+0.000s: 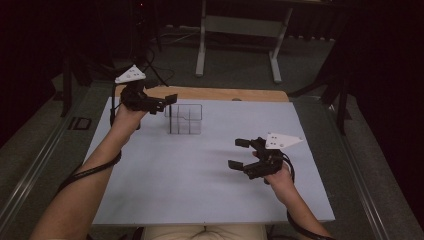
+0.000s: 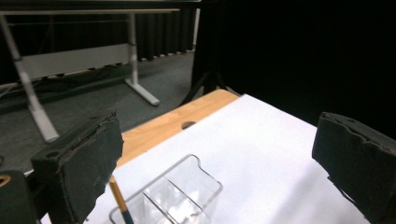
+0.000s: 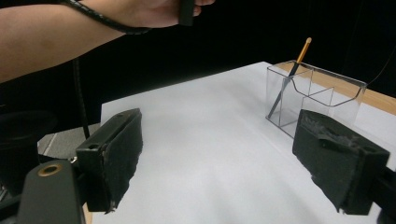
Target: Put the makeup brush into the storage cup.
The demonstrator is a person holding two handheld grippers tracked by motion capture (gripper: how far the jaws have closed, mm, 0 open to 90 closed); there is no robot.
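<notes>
A clear plastic organizer with divided compartments stands on the white sheet toward the far left. A pencil with an orange end leans upright in its end compartment. My left gripper hovers just above and left of the organizer, its jaws wide open with nothing between them. My right gripper sits low over the sheet's right half, also open and empty, and faces the organizer from a distance.
A strip of wooden tabletop with a round hole borders the sheet's far edge. A white-legged table frame stands on the grey floor beyond. Dark curtains surround the area. The person's left forearm crosses above.
</notes>
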